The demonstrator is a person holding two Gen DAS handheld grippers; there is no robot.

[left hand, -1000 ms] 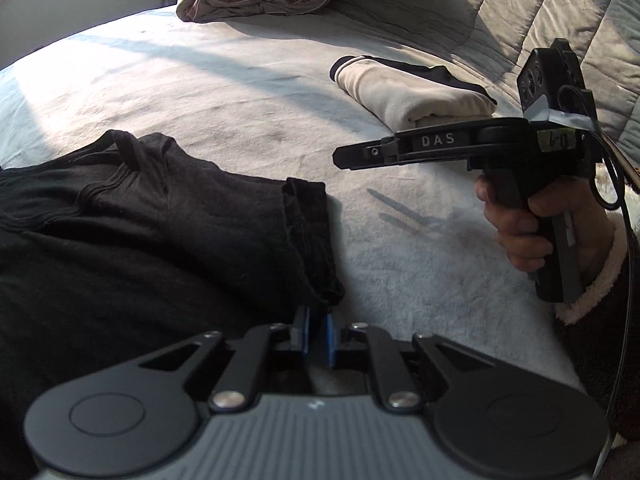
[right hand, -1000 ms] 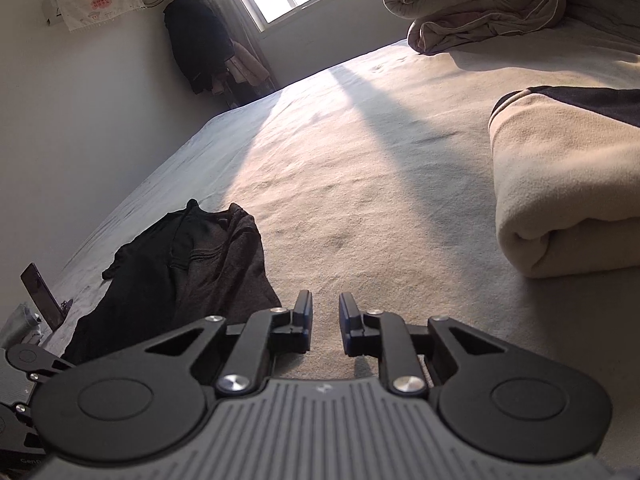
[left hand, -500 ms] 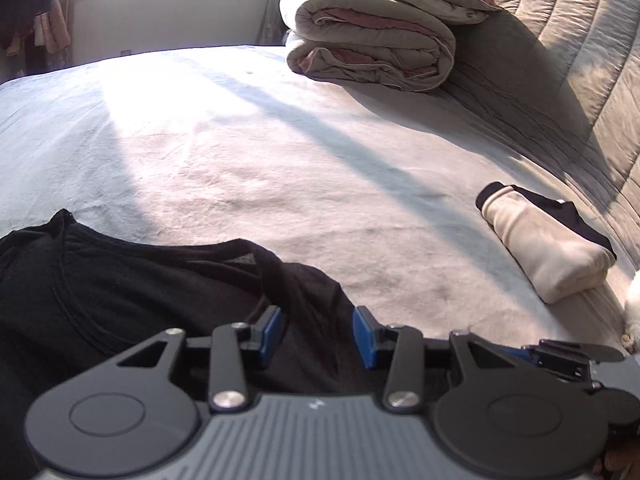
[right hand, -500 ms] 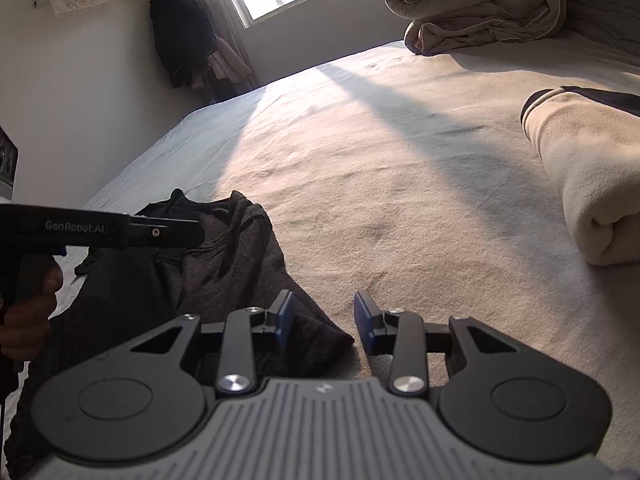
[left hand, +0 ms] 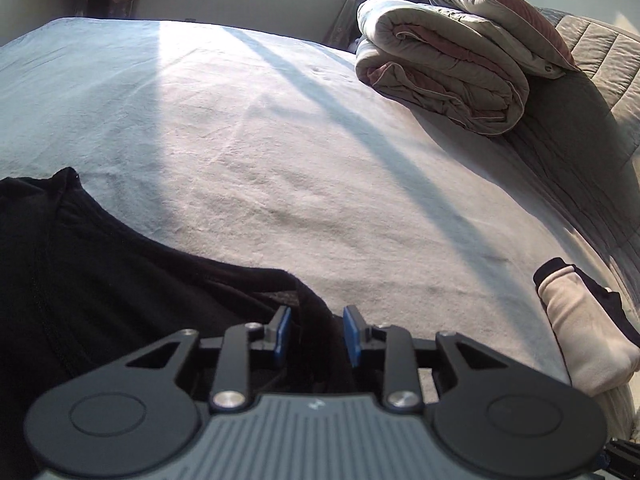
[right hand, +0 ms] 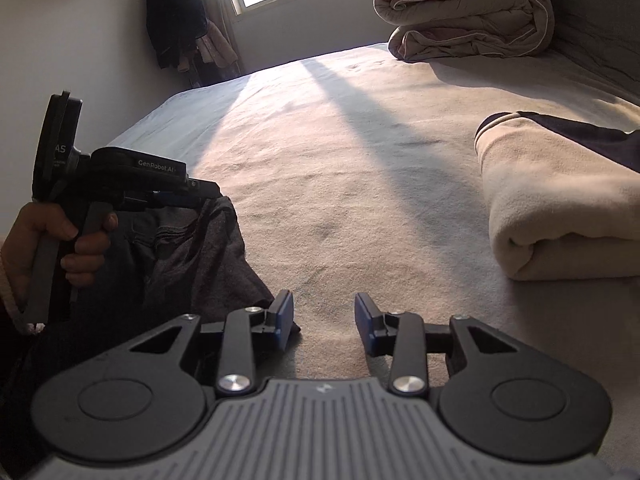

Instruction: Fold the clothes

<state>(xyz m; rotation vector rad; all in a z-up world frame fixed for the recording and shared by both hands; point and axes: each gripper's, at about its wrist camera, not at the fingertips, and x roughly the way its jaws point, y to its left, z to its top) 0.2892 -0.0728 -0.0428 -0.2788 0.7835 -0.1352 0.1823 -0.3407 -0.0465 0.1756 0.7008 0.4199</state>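
Note:
A black shirt [left hand: 120, 300] lies crumpled on the pale bed at the lower left; in the right wrist view the shirt [right hand: 192, 260] looks dark grey. My left gripper [left hand: 317, 334] straddles a raised fold at the shirt's edge, and its jaws are closing with the fabric between the blue pads. The right wrist view shows the left gripper [right hand: 208, 194] from the side, held by a hand [right hand: 24, 248]. My right gripper [right hand: 323, 320] stands open low over the bed; its left finger is beside the shirt's near corner, and only bedsheet shows between the pads.
A folded cream garment with dark trim [left hand: 576, 328] [right hand: 560, 208] lies at the right. A rolled duvet [left hand: 440, 68] [right hand: 468, 12] and a pillow [left hand: 492, 12] sit by the quilted headboard [left hand: 592, 92]. Clothes [right hand: 172, 20] hang beside the window.
My left gripper let go of the sleeve, rolled and swung along the shirt to a fold at its edge. My right gripper opened and came closer to the shirt's corner.

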